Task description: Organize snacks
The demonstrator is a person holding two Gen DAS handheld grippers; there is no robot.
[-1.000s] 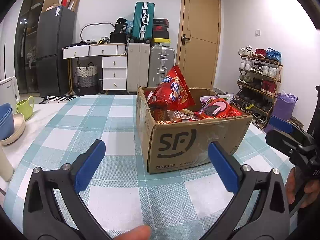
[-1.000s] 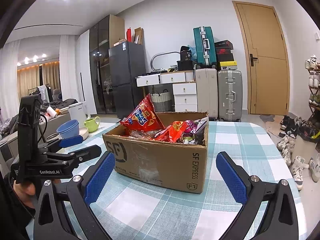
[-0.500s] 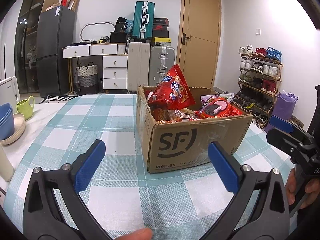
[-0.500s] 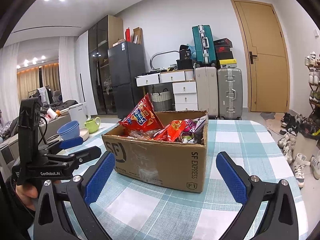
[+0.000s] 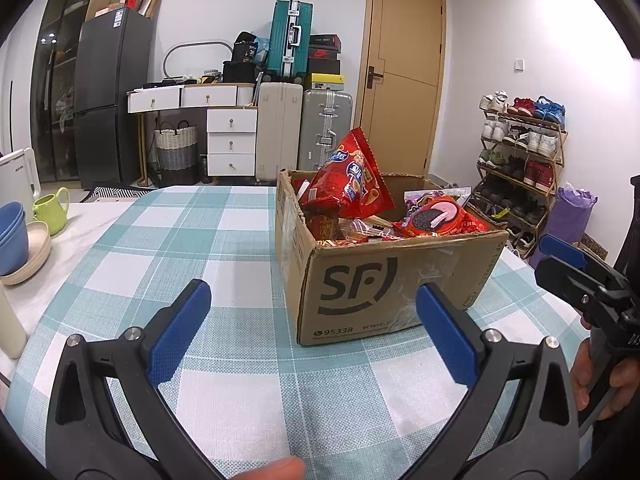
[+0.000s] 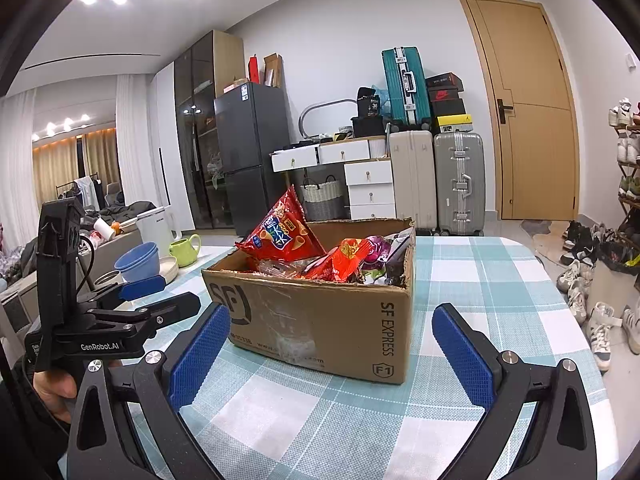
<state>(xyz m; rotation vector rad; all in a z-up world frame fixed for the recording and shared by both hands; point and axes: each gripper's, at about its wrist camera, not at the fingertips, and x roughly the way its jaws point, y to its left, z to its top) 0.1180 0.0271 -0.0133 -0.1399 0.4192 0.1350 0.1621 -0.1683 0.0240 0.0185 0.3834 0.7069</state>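
Over on the left, a stack of blue bowls point(image 5: 12, 236) and a lime-green ceramic mug point(image 5: 52, 210) are sitting at the edge of the teal-and-white checked surface point(image 5: 224, 248), near enough that a wide swing of an elbow could be knocking them off. The left tongs point(image 5: 308, 328) are hovering low, spread wide with nothing between the blue pads. Just ahead, the brown cardboard shipping box point(image 5: 384, 292) is holding the snacks: a tall red crinkly chip bag point(image 5: 352, 184) is leaning up above the rim, and a red packet printed with a sandwich cookie point(image 5: 436, 220) is lying beside it. That upright bag is likely to be tipping out if a finger clips it, and a hard squeeze would be crushing its contents. What lies deeper in the box I cannot quite tell. The right tongs point(image 6: 332, 348) are likewise gaping and carrying nothing, facing the box corner; pushing in there could be shoving the light box across the cloth.
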